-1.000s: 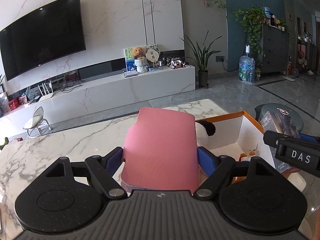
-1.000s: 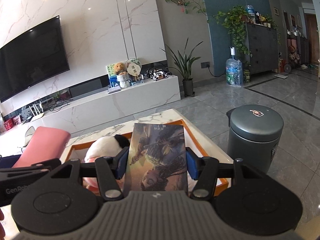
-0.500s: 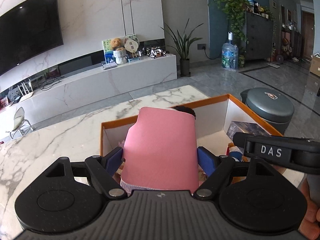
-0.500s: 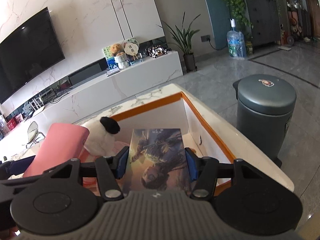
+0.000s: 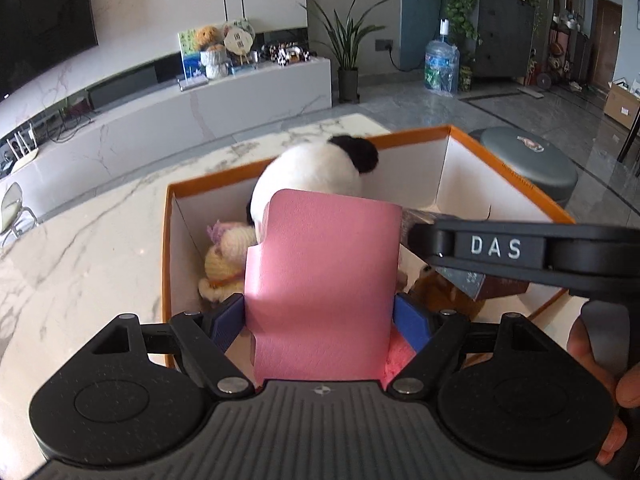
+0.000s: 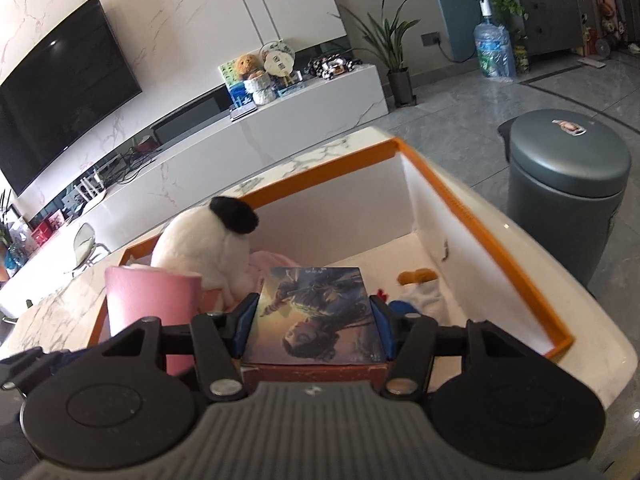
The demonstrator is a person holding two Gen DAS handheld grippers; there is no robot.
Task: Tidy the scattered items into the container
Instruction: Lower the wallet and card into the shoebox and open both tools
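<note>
The left gripper (image 5: 320, 314) is clamped on a pink case (image 5: 322, 280) – held between its blue pads, sticking out forward over the near-left part of the orange-rimmed box (image 5: 516, 178). The right gripper (image 6: 314, 326) pinches a picture book (image 6: 316, 314) flat between its pads – above the box's middle. Inside the box, a white plush toy (image 6: 200, 248) sits at the far-left side.
</note>
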